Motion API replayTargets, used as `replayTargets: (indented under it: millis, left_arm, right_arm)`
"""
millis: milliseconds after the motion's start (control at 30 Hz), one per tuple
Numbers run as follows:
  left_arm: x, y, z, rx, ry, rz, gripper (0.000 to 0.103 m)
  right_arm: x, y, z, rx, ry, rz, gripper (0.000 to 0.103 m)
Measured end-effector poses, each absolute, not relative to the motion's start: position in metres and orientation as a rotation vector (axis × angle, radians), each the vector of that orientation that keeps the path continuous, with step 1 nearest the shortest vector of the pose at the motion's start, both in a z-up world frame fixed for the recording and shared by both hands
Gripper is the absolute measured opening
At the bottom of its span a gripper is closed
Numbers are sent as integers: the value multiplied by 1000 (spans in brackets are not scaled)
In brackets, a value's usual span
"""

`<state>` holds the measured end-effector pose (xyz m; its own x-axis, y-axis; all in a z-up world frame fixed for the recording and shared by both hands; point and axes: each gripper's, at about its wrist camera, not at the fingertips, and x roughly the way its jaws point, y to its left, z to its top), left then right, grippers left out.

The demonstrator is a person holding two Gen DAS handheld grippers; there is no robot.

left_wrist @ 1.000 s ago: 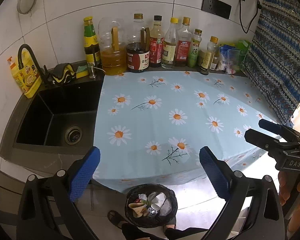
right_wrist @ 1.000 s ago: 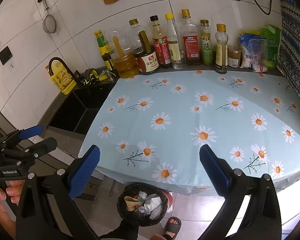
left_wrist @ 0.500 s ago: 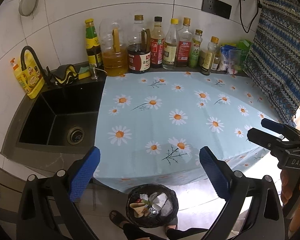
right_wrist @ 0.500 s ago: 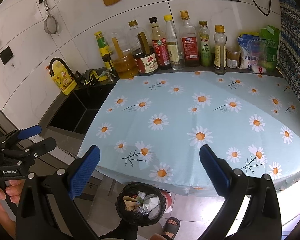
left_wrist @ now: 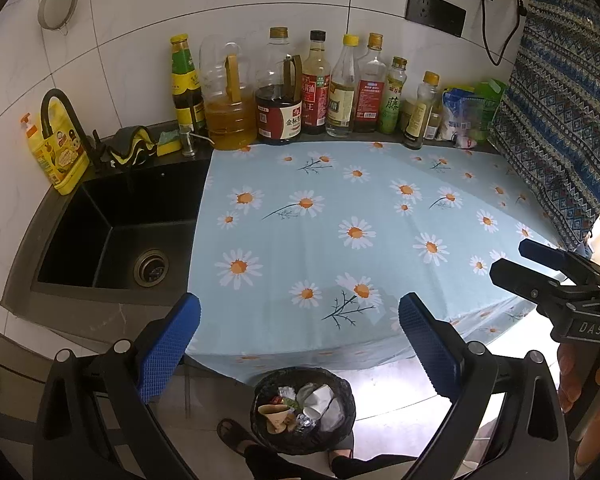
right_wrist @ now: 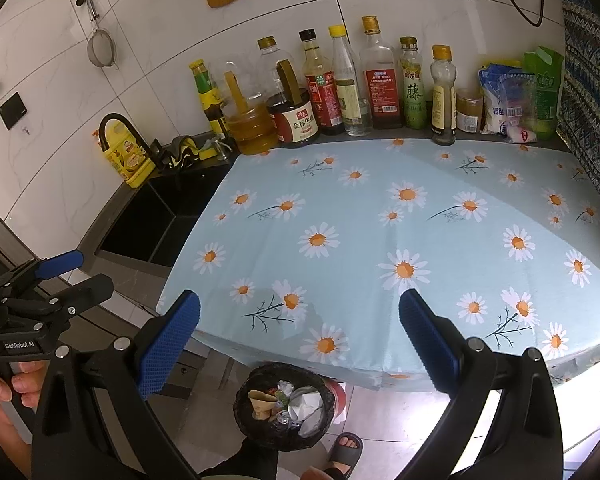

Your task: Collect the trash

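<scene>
I read "DAS" on right gripper body, "GenRobot.AI" on left gripper body. Dark soy jug, landmark in bottle row: label reads "金标生抽". Green bottle, several bottles right of jug: "藤". Other labels too small.

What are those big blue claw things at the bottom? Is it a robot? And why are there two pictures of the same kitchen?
No robot: a person holds a grabbing tool in each hand, and each tool carries a camera looking out along its two blue fingers. One picture comes from the left gripper, the other from the right gripper. Both are open and hold nothing. Each camera also catches the other tool off to the side. In front lies a daisy cloth with no trash on it, bottles at the wall and a black sink. Down on the floor stands a bin with trash in it.
</scene>
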<state>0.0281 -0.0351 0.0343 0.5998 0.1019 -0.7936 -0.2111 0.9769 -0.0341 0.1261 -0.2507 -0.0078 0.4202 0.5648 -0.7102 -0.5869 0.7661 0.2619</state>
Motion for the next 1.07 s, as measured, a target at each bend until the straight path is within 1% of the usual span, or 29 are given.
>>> replayTargets:
  millis: [1067]
  left_arm:
    - [20,-37,31,-127,919,185,96]
  right_arm:
    - [124,-251,-9,-38,890,730,99]
